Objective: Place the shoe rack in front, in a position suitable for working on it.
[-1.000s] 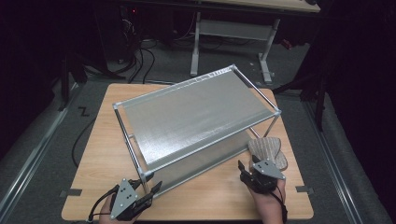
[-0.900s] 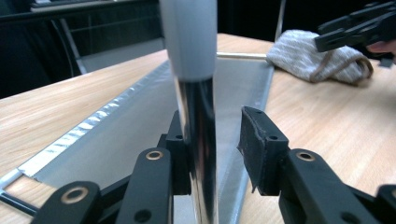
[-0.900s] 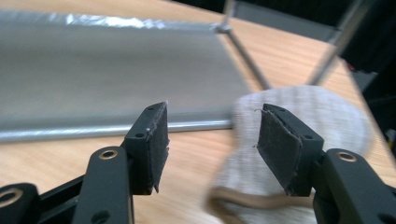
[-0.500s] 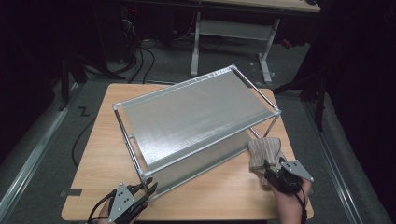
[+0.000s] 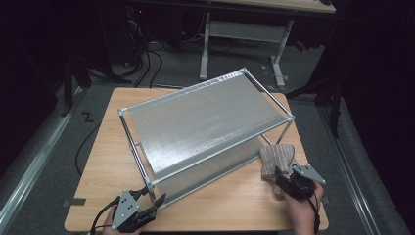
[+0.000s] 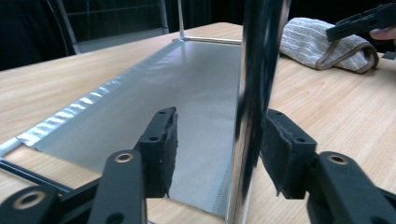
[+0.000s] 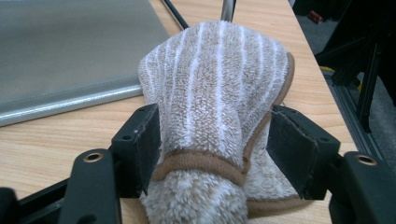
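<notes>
My right gripper (image 7: 212, 149) stands with its jaws spread around the folded striped towel (image 7: 217, 93); they have just been opening, and the towel's bound edge bulges up between the pads. The left pad looks to brush the pile, the right pad stands a little off it, so I judge this a loose straddle, not a pinch. In the high view the towel (image 5: 277, 157) lies on the table's near right part, just beside the rack's front right leg, and I think it sits there so it can be lifted onto a shelf.

My left gripper (image 6: 219, 144) also has its jaws spread, having just opened. The rack's shiny corner post (image 6: 256, 93) stands upright between them, close against the right pad (image 6: 285, 149) and well clear of the left pad. I read that as a steadying hold just let go, the frame now standing on its own.

Outward from there, the metal rack (image 5: 205, 120) stands skewed across the wooden table (image 5: 107, 161), its near left corner at my left gripper (image 5: 139, 213), my right gripper (image 5: 288, 183) at the towel.

Counting: one towel, one rack with two grey shelves that I can see, upper and lower, one table, two grippers. A second table stands behind on the floor (image 5: 244, 32).
</notes>
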A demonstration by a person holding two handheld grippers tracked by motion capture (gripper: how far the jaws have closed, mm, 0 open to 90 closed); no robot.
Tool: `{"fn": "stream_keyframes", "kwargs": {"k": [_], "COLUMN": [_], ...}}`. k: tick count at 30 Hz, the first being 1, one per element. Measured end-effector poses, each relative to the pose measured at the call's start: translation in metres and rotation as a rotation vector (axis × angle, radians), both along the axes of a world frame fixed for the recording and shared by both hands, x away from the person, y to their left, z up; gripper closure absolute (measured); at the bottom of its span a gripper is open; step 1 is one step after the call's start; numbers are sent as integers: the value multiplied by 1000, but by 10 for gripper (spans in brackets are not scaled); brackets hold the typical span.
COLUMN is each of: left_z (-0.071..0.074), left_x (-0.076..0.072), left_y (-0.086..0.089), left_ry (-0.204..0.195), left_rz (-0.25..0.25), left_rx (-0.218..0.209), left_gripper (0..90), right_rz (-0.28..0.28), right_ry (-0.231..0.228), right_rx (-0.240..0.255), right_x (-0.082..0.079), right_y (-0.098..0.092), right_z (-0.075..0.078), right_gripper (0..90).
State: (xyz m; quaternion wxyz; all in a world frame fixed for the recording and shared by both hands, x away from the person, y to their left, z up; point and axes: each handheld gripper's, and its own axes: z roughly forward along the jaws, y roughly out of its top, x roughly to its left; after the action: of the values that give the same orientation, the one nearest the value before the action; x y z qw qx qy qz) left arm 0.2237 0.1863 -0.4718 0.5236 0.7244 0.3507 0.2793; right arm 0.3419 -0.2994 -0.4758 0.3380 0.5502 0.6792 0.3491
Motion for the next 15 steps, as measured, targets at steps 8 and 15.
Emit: {"fn": "stream_keyframes", "kwargs": {"k": [8, 15], "left_z": [0, 0], "left_x": [-7, -13], "left_y": [6, 4], "left_ry": [-7, -25], "left_rz": [24, 24], "left_rx": [-6, 12], "left_gripper": [556, 660], "right_rz": [2, 21], "right_ry": [35, 110], "right_rx": [2, -16], "right_x": [10, 20], "right_y": [3, 10], "right_z": [-6, -16], "right_gripper": [349, 343]}}
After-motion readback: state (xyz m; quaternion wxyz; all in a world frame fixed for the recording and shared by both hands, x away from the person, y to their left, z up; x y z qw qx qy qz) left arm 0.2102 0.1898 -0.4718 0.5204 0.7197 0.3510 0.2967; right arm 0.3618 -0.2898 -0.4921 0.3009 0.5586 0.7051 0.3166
